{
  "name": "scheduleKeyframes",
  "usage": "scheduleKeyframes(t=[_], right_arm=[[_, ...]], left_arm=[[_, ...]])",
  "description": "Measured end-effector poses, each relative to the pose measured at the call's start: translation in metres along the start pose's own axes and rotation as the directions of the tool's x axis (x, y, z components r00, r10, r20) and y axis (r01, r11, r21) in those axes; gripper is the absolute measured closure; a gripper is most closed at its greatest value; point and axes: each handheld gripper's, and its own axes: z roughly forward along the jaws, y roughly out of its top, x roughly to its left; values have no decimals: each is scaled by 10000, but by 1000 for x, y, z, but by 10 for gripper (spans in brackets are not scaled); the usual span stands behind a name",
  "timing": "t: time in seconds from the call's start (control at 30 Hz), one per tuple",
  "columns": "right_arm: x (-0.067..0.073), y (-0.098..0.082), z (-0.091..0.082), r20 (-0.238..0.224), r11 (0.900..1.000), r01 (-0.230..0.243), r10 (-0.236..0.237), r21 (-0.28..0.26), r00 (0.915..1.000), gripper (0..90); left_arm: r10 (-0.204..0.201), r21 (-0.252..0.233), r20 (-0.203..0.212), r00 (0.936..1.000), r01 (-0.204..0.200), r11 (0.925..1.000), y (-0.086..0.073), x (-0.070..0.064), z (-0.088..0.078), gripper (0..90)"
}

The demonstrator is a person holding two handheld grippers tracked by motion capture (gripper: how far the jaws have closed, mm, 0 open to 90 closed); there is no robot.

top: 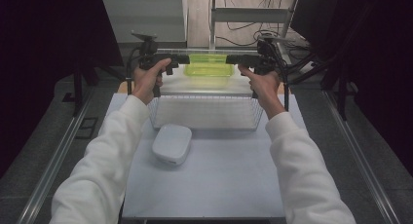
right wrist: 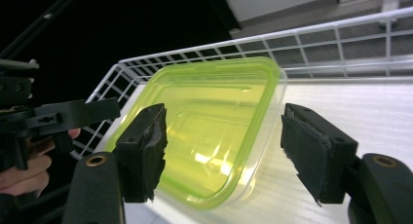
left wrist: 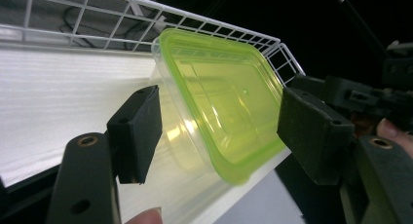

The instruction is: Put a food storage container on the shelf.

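While the green-lidded container lies in the far part of the wire basket, tilted so that its lid faces partly sideways, it is flanked by both grippers. The left gripper is seen at the container's left end and the right gripper at its right end, each held level and pointed inward toward the other.

In the left gripper view the jaws stand wide apart, with the container between them and clear air on either side of it; no pad is pressed on it. The same is seen in the right gripper view: the container sits between the two pads, but a gap is left at each. Both grippers are therefore judged open and nothing is gripped.

The container appears to rest against the white lining of the basket near its far wire wall, apparently under its own weight.

Judged from this, the placing of the container in the basket seems done, and it has been let go. What is left appears small: the grippers are to be drawn clear of the basket without the tilted container being knocked, and it may need to be settled flat.

A white rounded box lies on the surface just near of the basket, untouched, and may be dealt with afterwards.
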Motion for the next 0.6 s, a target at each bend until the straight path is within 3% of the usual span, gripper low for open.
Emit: scheduleKeyframes(t=[0.1,0.13,0.23,0.3,0.47,0.6], right_arm=[[3,-4,-9,-354,9981,619,-620,-34,9974,295],[3,-8,-17,-453,9941,1080,-1084,-124,9931,274],[4,-12,-25,-569,9900,1399,-1408,-193,9884,262],[6,-19,-36,-721,9831,1804,-1822,-312,9806,255],[8,-38,-57,-564,9640,2619,-2643,-469,9628,244],[7,-59,-70,-521,9507,3083,-3097,-323,9494,237]], left_arm=[[281,-231,115,9995,-278,9993,-7,-6,-9,313],[440,-278,96,9990,-437,9987,-10,-8,-13,309],[724,-350,209,9972,-717,9968,-20,-10,-21,305],[997,-369,311,9945,-985,9944,-29,-12,-27,304],[1475,-362,319,9885,-1463,9886,-59,-17,-42,302],[1612,-239,324,9864,-1605,9868,-86,-14,-51,304]])
